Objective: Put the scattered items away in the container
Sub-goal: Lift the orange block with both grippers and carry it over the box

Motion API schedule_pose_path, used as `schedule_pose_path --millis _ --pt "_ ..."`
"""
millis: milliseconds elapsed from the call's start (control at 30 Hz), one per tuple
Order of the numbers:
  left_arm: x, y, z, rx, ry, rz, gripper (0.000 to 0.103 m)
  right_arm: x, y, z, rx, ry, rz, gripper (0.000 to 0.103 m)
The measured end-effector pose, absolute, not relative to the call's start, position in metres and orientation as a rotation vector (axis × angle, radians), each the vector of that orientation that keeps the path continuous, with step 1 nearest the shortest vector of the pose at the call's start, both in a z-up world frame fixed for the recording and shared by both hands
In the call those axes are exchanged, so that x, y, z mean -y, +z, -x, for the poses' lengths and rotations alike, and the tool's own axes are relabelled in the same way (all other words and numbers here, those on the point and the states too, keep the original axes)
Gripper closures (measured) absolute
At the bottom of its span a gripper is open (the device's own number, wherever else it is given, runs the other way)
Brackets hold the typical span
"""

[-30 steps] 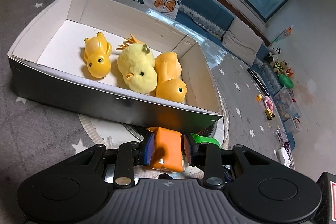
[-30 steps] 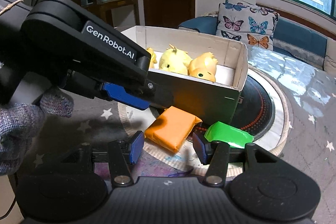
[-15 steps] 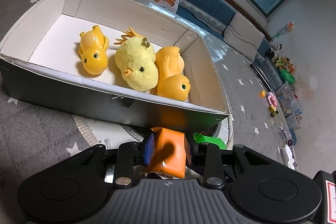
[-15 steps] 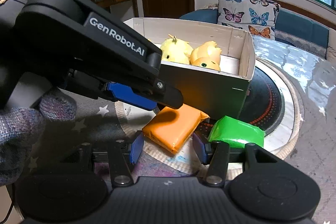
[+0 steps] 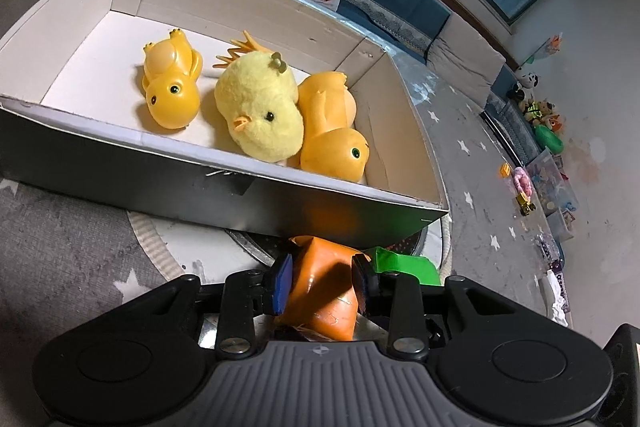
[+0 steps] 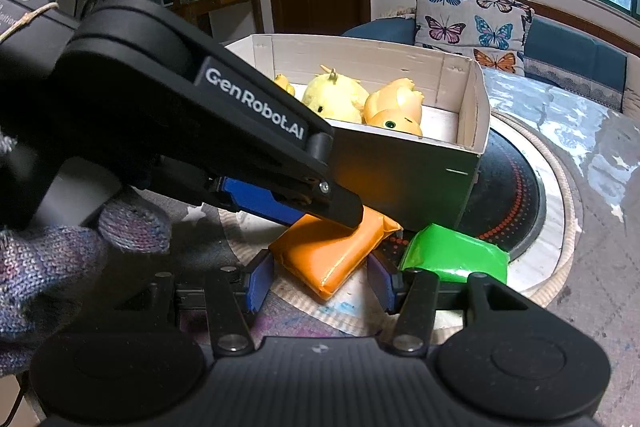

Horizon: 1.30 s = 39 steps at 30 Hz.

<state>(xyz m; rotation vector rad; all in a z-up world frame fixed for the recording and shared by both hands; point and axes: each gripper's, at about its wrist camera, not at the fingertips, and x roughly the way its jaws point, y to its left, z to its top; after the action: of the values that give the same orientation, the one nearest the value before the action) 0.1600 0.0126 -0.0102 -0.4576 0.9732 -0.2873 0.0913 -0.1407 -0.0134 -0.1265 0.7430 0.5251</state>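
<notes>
Now the left claw (image 5: pixel 322 283) straddles the orange packet (image 5: pixel 324 287), one blue pad on each side of it, and its jaws are opening; the pads sit right against the packet's flanks, so the packet looks pinched between them, though contact on the right side is hard to judge. In the right wrist view that same left claw (image 6: pixel 320 213) reaches in from the left, its dark finger lying over the top of the orange packet (image 6: pixel 332 255).

The right claw (image 6: pixel 320 281) hangs just short of the packet with its jaws at a middling gap, wider than the packet's near corner, and nothing is gripped. Its pads stand clear on either side, the near corner of the packet poking between them.

Just right of the right claw's right finger lies the green packet (image 6: pixel 454 255), on the round mat (image 6: pixel 556 187) and almost touching the orange one. Ahead of both claws stands the cardboard box (image 5: pixel 120 179), its dark front wall just beyond the packets. Inside it lie a plush chick (image 5: pixel 260 119) flanked by two orange rubber ducks (image 5: pixel 172 87), all on their sides. A gloved hand (image 6: pixel 60 267) holds the left claw.
</notes>
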Motion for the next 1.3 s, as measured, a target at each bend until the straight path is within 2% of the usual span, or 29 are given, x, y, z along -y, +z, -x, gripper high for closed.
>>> schedule_pose_path --millis 500,800,1133,1300 --pt "-0.014 0.004 -0.142 -0.951 -0.286 0.444 0.070 0.138 -0.002 -0.078 -0.709 0.541 0.142 0.052" --pt "-0.023 0.043 -0.128 -0.830 -0.282 0.446 0.070 0.131 0.032 -0.071 -0.602 0.575 0.164 0.052" --pt "-0.048 0.074 -0.152 -0.707 -0.222 0.462 0.070 0.100 0.058 -0.104 -0.502 0.616 0.207 0.052" --pt "-0.060 0.070 -0.176 -0.699 -0.201 0.482 0.070 0.084 0.057 -0.133 -0.508 0.636 0.225 0.052"
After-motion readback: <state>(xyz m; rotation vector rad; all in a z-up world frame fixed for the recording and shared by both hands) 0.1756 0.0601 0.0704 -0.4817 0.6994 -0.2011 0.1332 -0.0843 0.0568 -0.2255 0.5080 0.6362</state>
